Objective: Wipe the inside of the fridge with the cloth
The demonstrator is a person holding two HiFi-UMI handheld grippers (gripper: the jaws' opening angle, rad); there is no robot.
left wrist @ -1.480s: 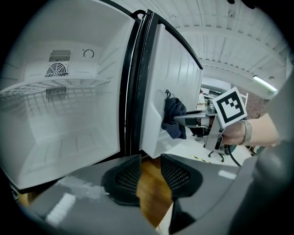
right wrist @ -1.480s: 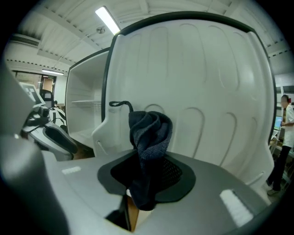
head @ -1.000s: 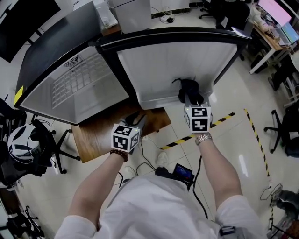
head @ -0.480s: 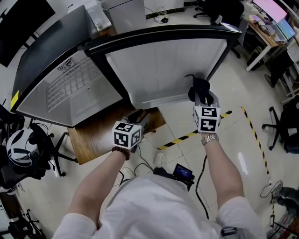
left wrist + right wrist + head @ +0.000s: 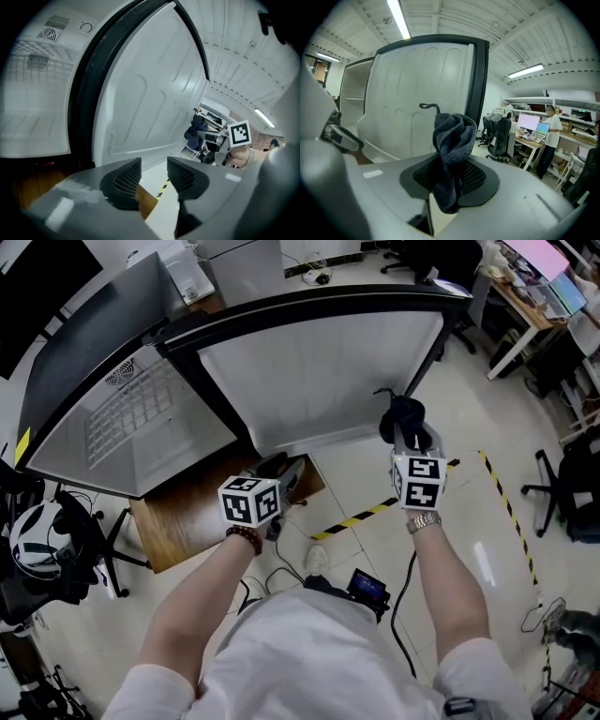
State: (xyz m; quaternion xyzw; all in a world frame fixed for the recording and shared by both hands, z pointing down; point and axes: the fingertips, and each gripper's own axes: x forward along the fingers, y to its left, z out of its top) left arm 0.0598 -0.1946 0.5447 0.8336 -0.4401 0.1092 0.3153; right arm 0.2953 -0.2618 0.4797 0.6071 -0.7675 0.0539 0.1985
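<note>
The fridge stands with its door swung wide; the door's white inner liner point(image 5: 319, 381) faces me and the fridge's inside point(image 5: 141, 418) lies to the left. My right gripper point(image 5: 405, 432) is shut on a dark grey cloth point(image 5: 401, 416), bunched between its jaws point(image 5: 452, 140), close in front of the door liner point(image 5: 417, 108) near its lower right corner. My left gripper point(image 5: 281, 476) hovers by the door's lower left corner. Its jaws have just been opening and stand apart with nothing between the fingers point(image 5: 124, 180).
A wooden platform point(image 5: 187, 512) lies under the fridge. Yellow-black tape point(image 5: 356, 518) crosses the floor, with cables and a small device point(image 5: 366, 585) near my feet. A helmet point(image 5: 37, 540) rests at the left. Desks with monitors point(image 5: 544, 287) and office chairs point(image 5: 501, 136) stand at the right.
The right gripper has carried the cloth rightward along the door's lower edge, toward its right corner. The left gripper shifted a little toward the door.
</note>
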